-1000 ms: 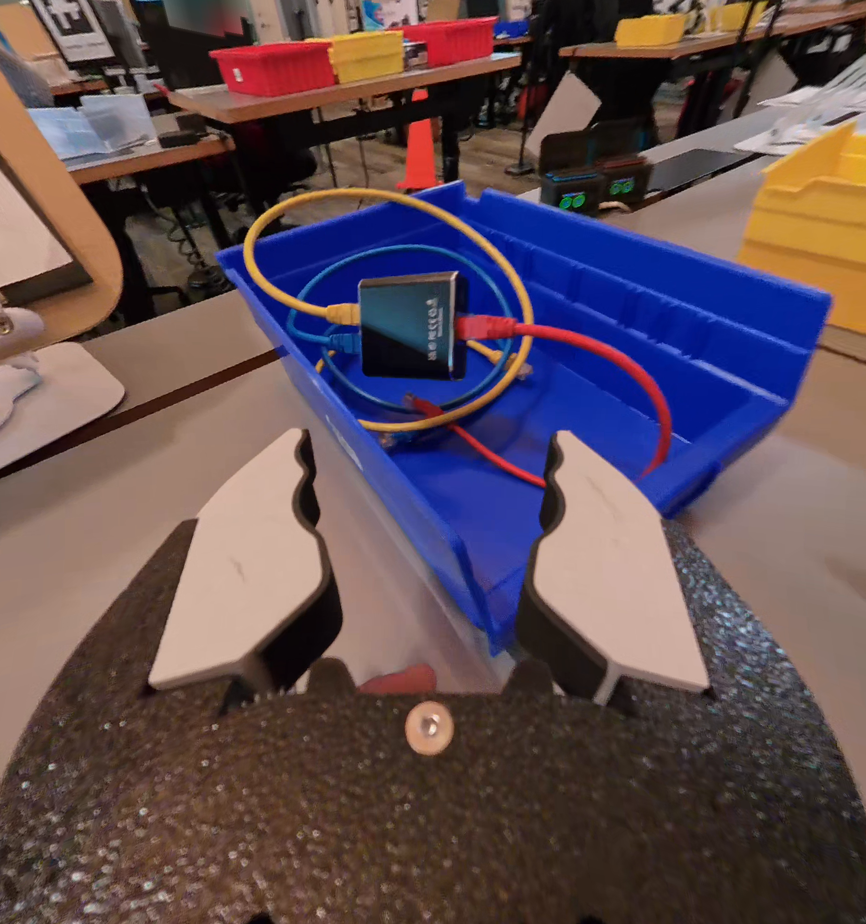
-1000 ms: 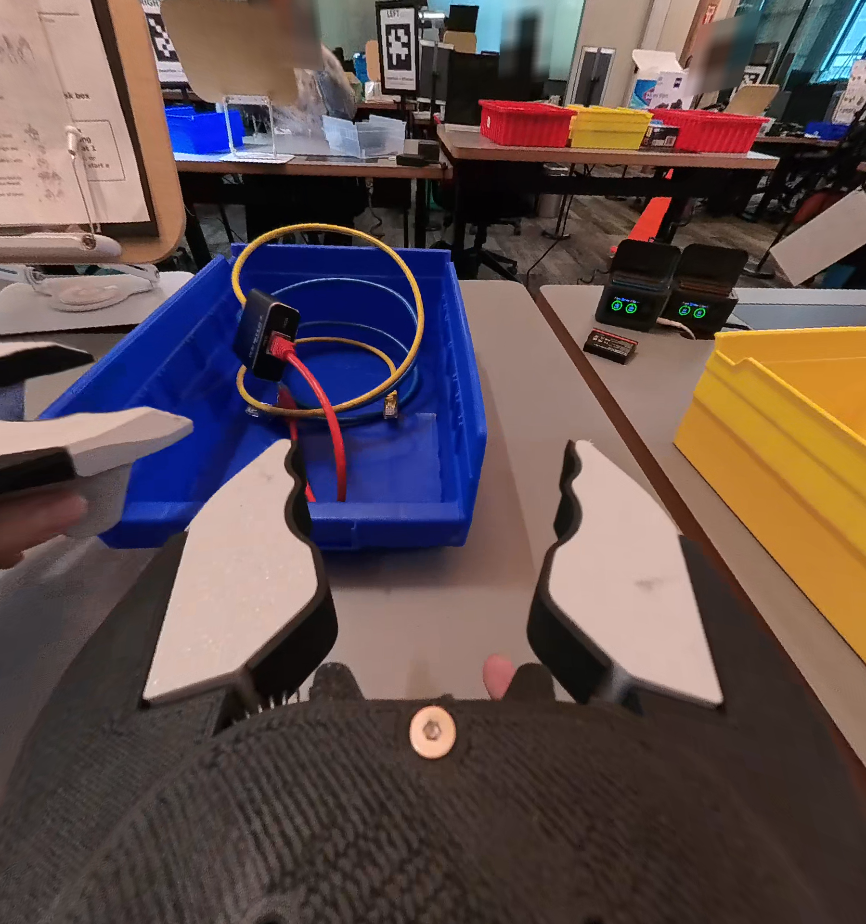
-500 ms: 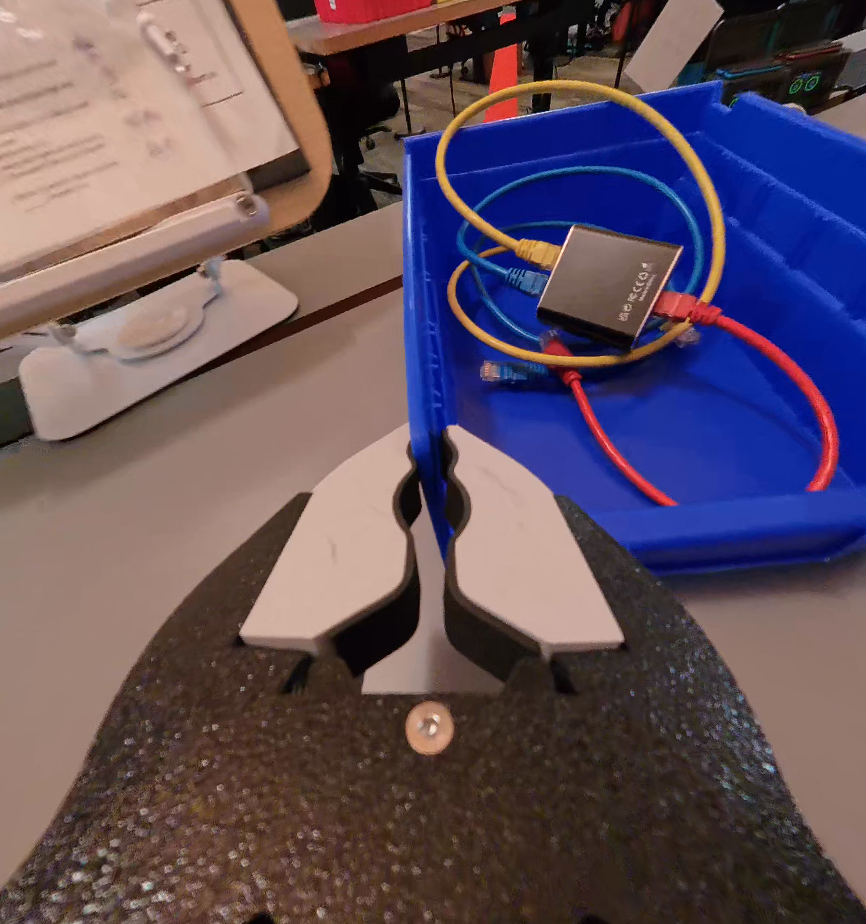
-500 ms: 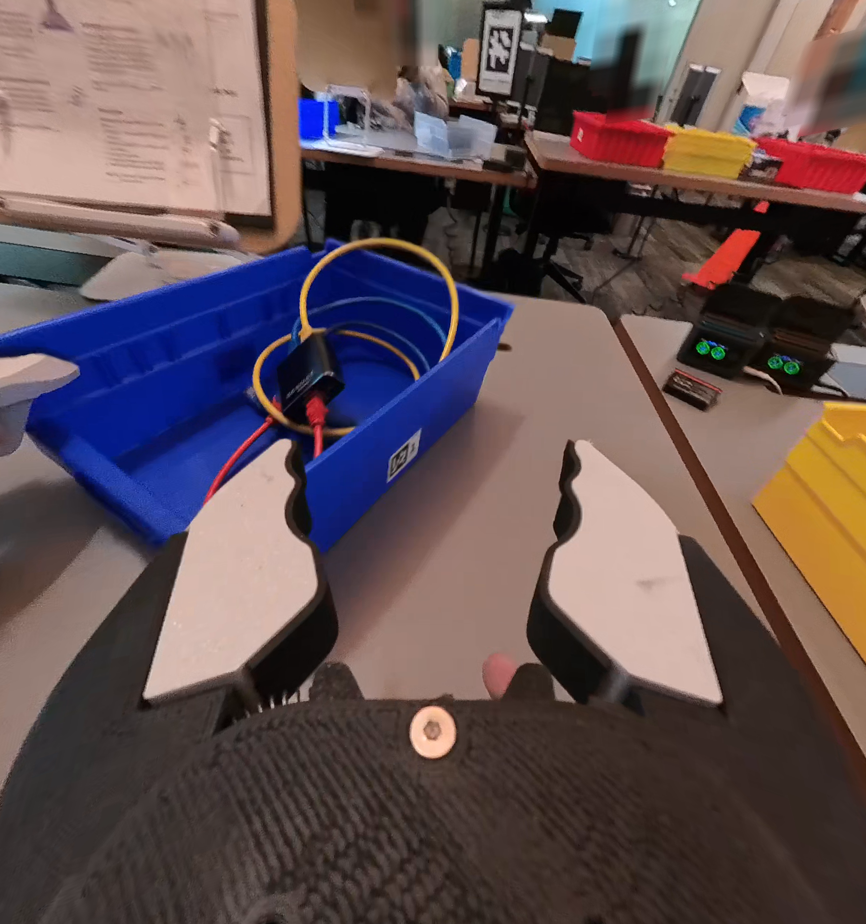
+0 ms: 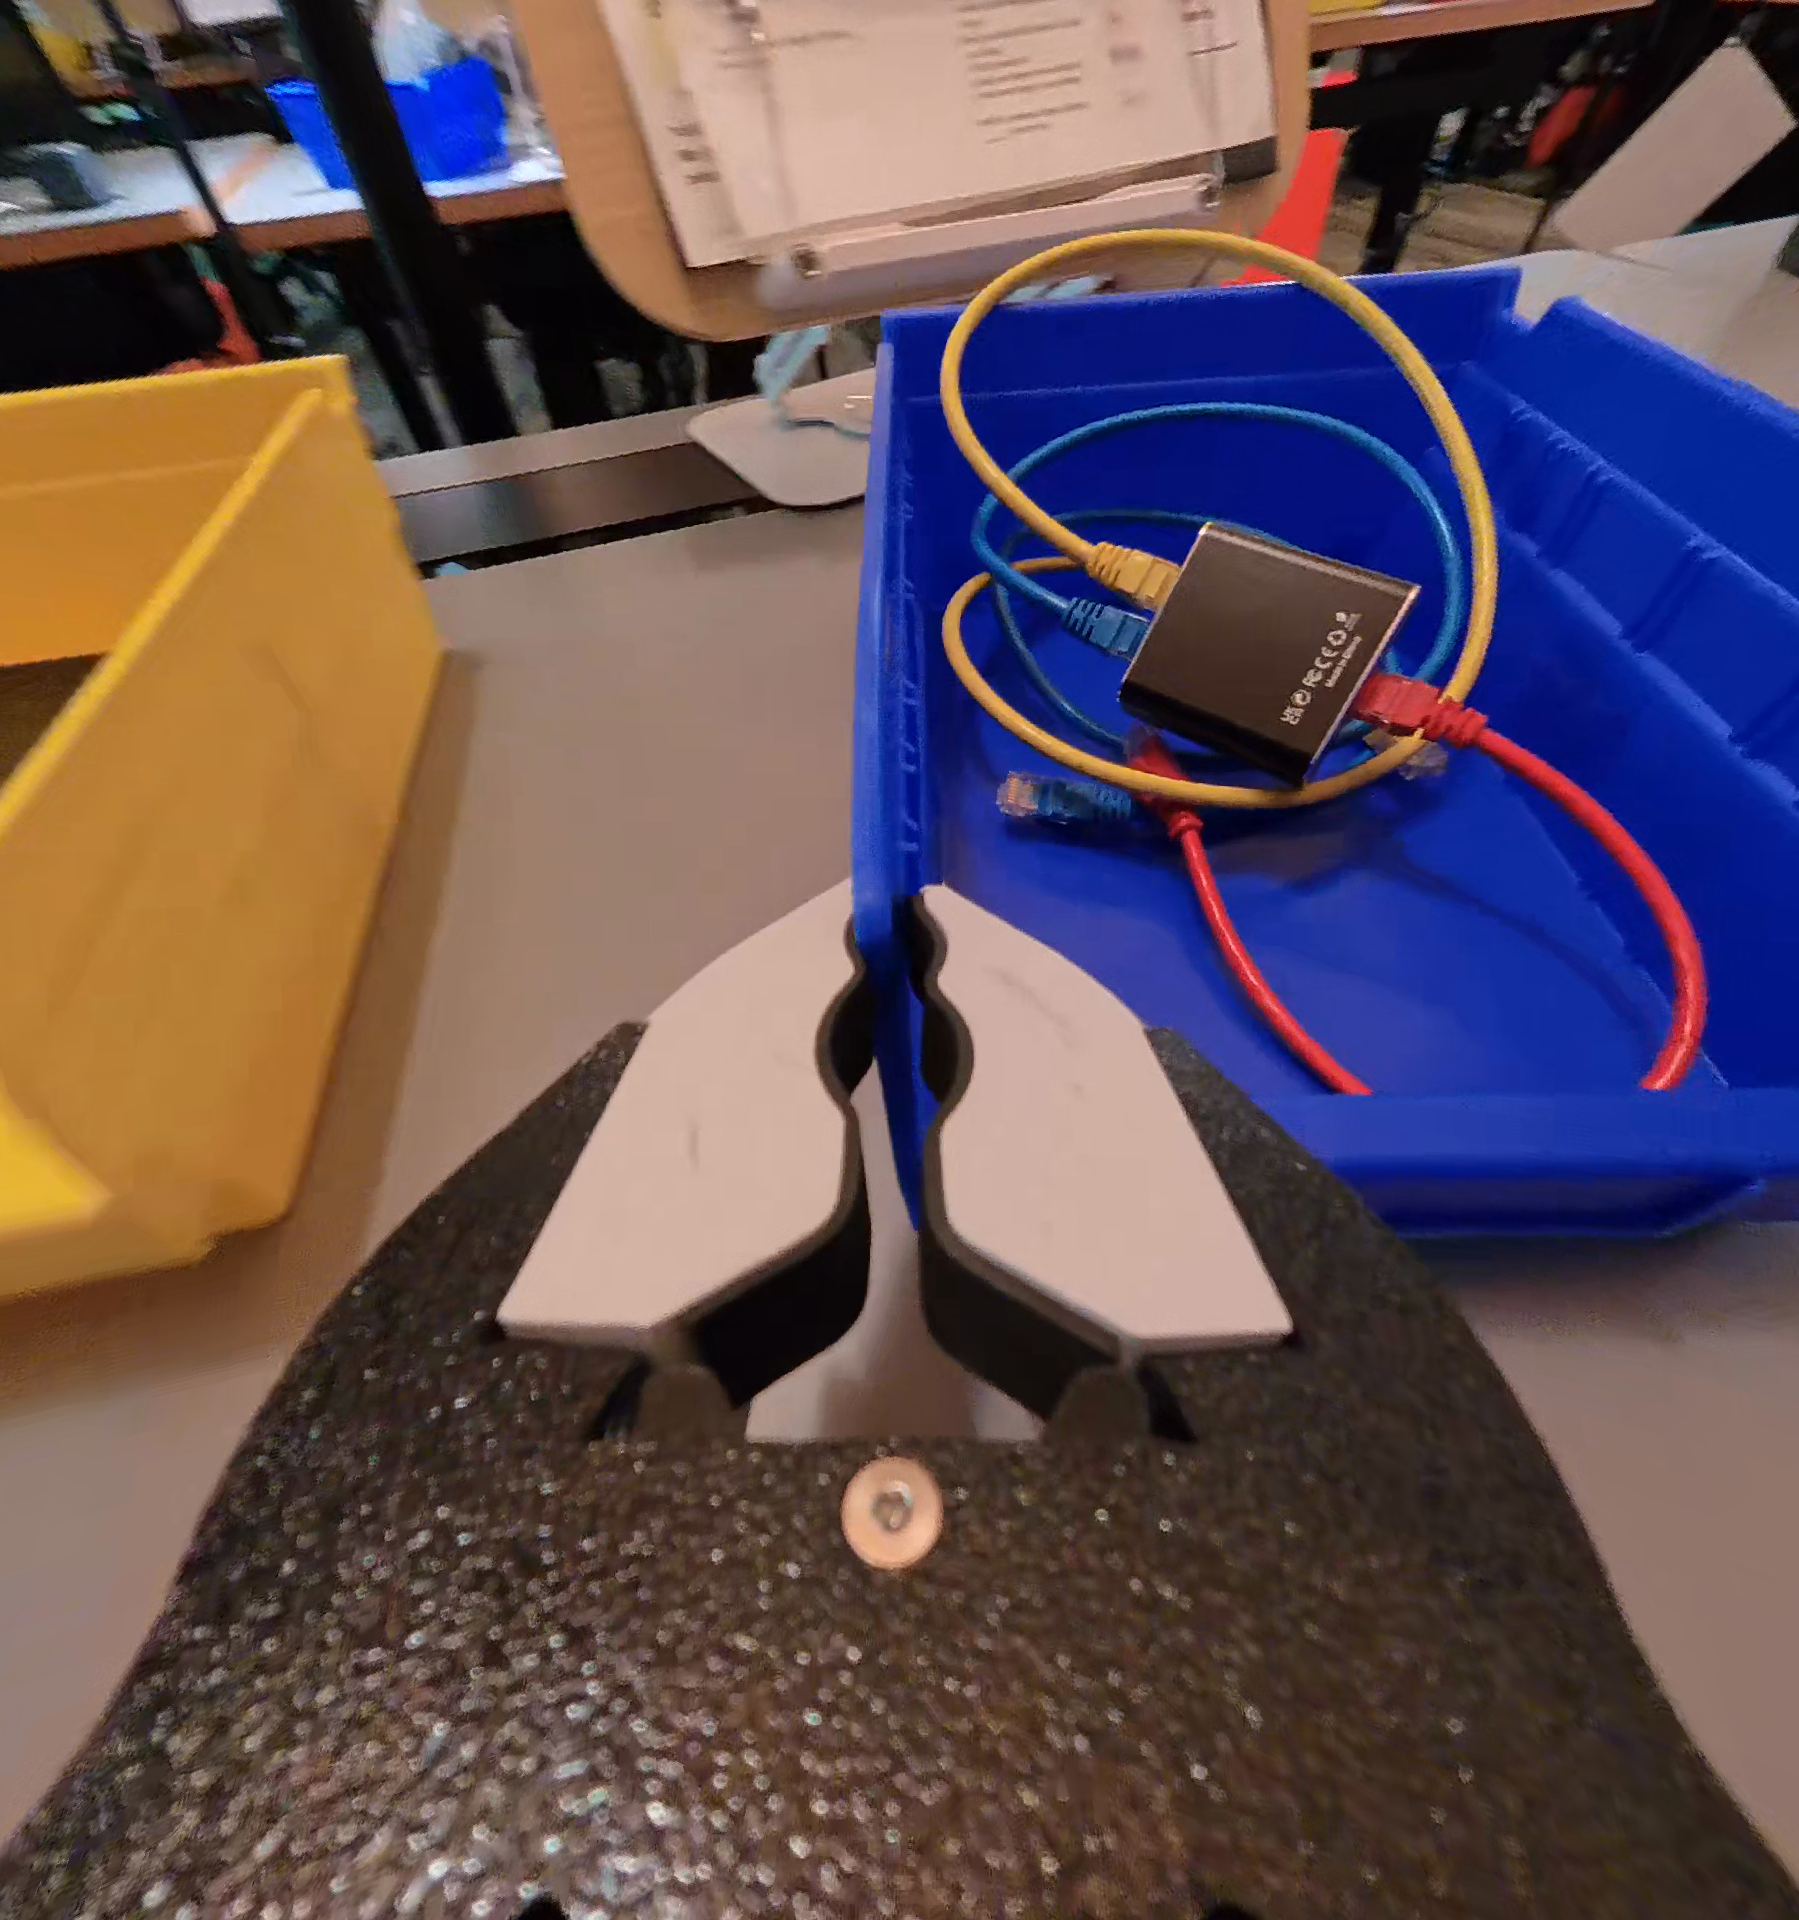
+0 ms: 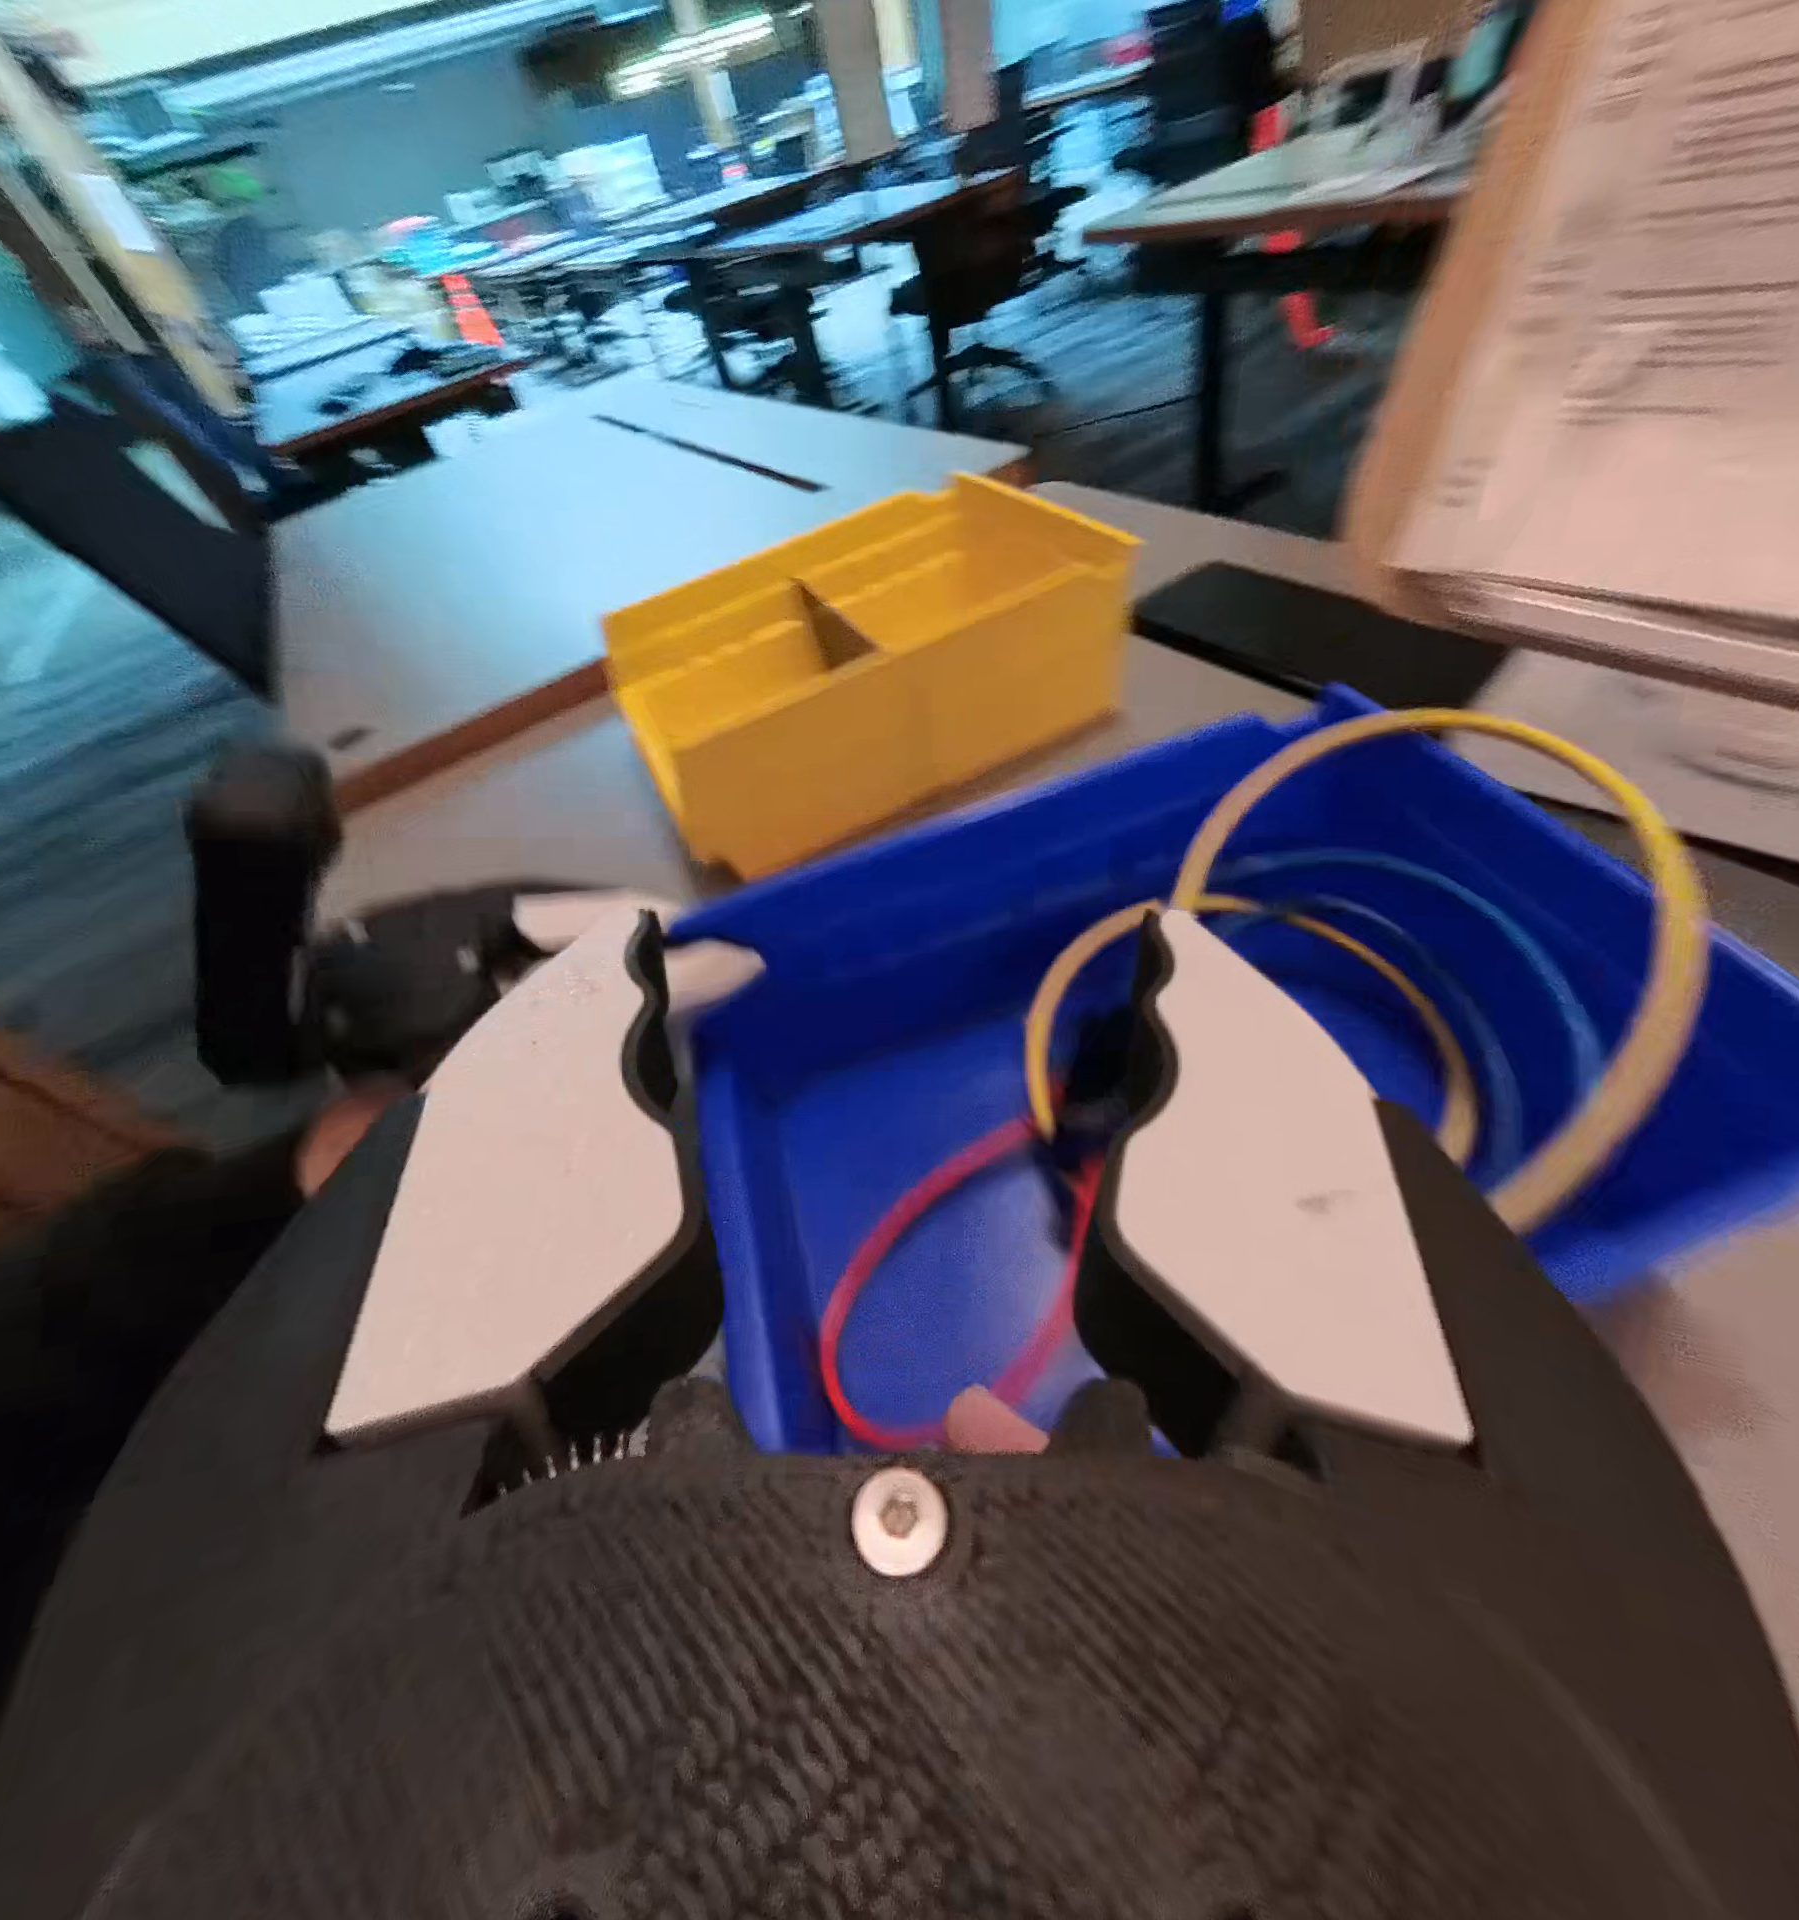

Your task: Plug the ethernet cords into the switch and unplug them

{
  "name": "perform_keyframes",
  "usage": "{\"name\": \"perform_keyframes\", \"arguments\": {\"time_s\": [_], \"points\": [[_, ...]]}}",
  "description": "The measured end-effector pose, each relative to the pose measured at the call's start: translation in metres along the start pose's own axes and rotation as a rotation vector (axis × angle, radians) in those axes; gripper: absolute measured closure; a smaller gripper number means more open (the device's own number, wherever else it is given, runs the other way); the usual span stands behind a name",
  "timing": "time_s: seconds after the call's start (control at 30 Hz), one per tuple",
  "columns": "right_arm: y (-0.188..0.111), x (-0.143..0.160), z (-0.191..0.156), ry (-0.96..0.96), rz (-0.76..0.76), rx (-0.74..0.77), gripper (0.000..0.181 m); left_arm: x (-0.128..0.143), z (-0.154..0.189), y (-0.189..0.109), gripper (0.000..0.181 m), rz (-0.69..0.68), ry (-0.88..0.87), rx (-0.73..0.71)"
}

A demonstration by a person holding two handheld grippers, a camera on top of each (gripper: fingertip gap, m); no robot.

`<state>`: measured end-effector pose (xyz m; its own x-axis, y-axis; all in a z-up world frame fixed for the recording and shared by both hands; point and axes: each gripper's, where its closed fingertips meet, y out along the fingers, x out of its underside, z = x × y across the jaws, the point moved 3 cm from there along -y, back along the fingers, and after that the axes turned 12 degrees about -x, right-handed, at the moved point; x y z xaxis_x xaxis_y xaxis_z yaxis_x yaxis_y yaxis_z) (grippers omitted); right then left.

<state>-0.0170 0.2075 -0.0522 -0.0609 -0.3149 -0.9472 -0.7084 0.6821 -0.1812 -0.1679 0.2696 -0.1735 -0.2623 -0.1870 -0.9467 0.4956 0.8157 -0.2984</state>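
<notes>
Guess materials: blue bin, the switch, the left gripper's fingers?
Blue bin: likely moulded plastic, glossy, ribbed walls. Switch: dark smooth casing with a soft sheen, metal or plastic, unclear. Left gripper fingers: matte grey plates, dark wavy pads, probably rubbery.

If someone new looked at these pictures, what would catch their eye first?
Probably the blue bin with its tangle of yellow cord, blue cord and red cord around a dark switch. Next, the left gripper clamped on the bin's near wall, a yellow bin beside it.
</notes>
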Motion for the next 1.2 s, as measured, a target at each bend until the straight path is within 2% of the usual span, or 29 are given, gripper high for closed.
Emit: {"name": "perform_keyframes", "arguments": {"time_s": [0.13, 0.23, 0.33, 0.47, 0.53, 0.57, 0.67, 0.7, 0.73, 0.8, 0.87, 0.93, 1.03, 1.13, 1.2], "points": [[0.134, -0.035, -0.007, 0.199, -0.147, -0.189, 0.097, 0.008, -0.022, -0.019, 0.177, 0.019, -0.006, -0.12], [0.22, -0.022, 0.016, 0.412, -0.318, -0.121, 0.097, 0.01, -0.032, -0.018, 0.173, 0.028, 0.062, -0.174], [0.276, -0.002, 0.034, 0.502, -0.407, -0.012, 0.1, 0.012, -0.035, -0.018, 0.173, 0.056, 0.049, -0.165], [0.321, 0.017, 0.053, 0.511, -0.454, 0.081, 0.117, 0.012, -0.04, -0.017, 0.172, 0.068, 0.078, -0.165], [0.332, 0.031, 0.065, 0.517, -0.491, 0.157, 0.121, 0.012, -0.043, -0.015, 0.172, 0.069, 0.074, -0.156], [0.338, 0.038, 0.067, 0.548, -0.49, 0.172, 0.11, 0.012, -0.044, -0.015, 0.172, 0.069, 0.075, -0.156], [0.351, 0.066, 0.069, 0.561, -0.567, 0.198, 0.107, 0.012, -0.049, -0.013, 0.172, 0.071, 0.075, -0.164], [0.357, 0.073, 0.067, 0.561, -0.58, 0.194, 0.096, 0.012, -0.05, -0.012, 0.171, 0.073, 0.078, -0.167], [0.359, 0.08, 0.067, 0.565, -0.601, 0.223, 0.098, 0.012, -0.051, -0.012, 0.171, 0.074, 0.08, -0.172], [0.361, 0.082, 0.071, 0.524, -0.622, 0.268, 0.114, 0.011, -0.052, -0.012, 0.171, 0.079, 0.087, -0.18], [0.357, 0.079, 0.077, 0.581, -0.591, 0.303, 0.136, 0.011, -0.052, -0.012, 0.171, 0.087, 0.104, -0.189], [0.354, 0.07, 0.08, 0.627, -0.547, 0.256, 0.137, 0.011, -0.053, -0.013, 0.17, 0.098, 0.132, -0.203], [0.345, 0.044, 0.074, 0.531, -0.574, 0.177, 0.136, 0.011, -0.053, -0.013, 0.169, 0.111, 0.165, -0.213], [0.322, -0.009, 0.076, 0.464, -0.46, 0.145, 0.136, 0.011, -0.053, -0.013, 0.168, 0.112, 0.172, -0.212], [0.292, -0.051, 0.082, 0.441, -0.36, 0.121, 0.138, 0.011, -0.053, -0.013, 0.168, 0.114, 0.182, -0.213]]}}
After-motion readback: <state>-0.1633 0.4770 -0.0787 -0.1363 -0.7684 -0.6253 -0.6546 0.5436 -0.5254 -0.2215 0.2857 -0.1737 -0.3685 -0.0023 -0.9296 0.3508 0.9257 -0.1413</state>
